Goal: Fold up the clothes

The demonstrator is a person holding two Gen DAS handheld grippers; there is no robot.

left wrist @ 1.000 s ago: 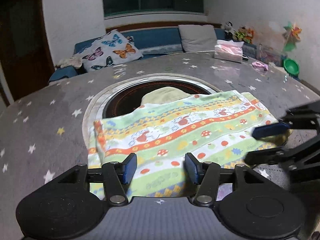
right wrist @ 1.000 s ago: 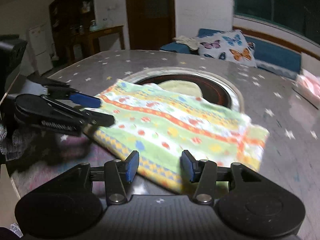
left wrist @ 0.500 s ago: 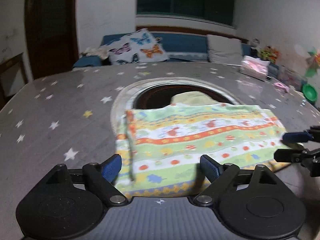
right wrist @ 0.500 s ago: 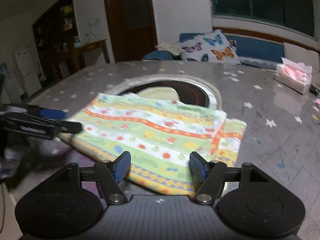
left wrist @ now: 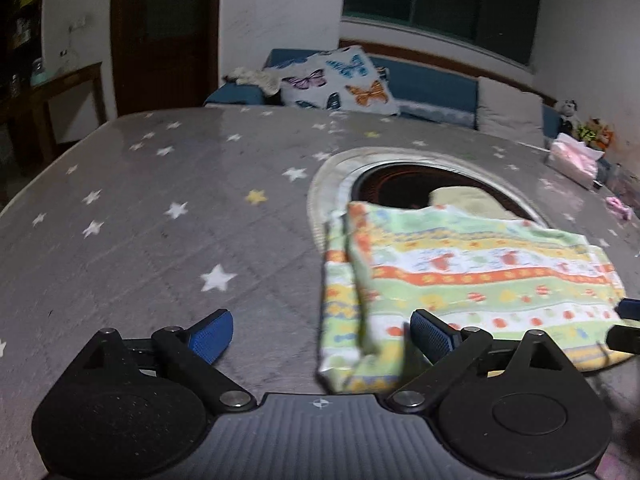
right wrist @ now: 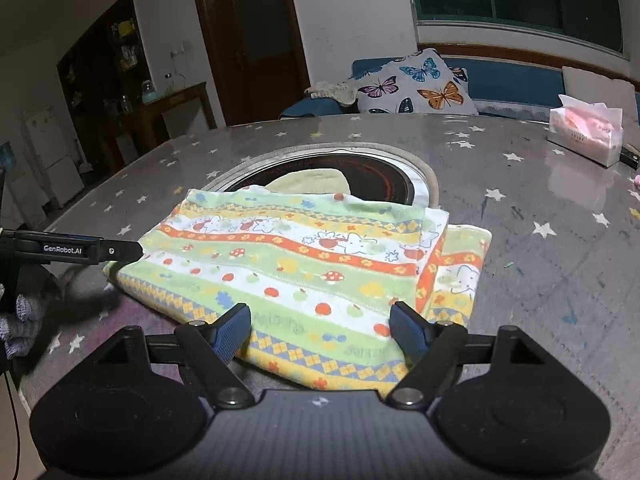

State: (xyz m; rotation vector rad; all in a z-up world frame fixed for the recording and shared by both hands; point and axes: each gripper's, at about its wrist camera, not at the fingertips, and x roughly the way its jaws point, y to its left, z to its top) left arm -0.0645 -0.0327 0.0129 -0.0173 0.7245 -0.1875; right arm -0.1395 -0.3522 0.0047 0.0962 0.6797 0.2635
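A folded cloth with green, yellow and orange stripes (left wrist: 460, 276) lies flat on the grey star-patterned table (left wrist: 160, 220), partly over the round burner recess. It also shows in the right wrist view (right wrist: 312, 268). My left gripper (left wrist: 322, 334) is open and empty, at the cloth's near left corner, its right pad over the cloth edge. My right gripper (right wrist: 320, 326) is open and empty, low over the cloth's near edge. The left gripper's fingers (right wrist: 120, 251) show side-on at the cloth's left edge in the right wrist view.
A round black burner recess (right wrist: 344, 176) with a pale yellow cloth (right wrist: 312, 182) in it sits behind the folded cloth. A pink tissue pack (right wrist: 586, 134) stands at the far right. A sofa with a butterfly cushion (right wrist: 416, 88) lies beyond the table.
Both grippers have opened wider. The left gripper has swung left, so the cloth now sits to its right. The right gripper has drawn back a little from the cloth.
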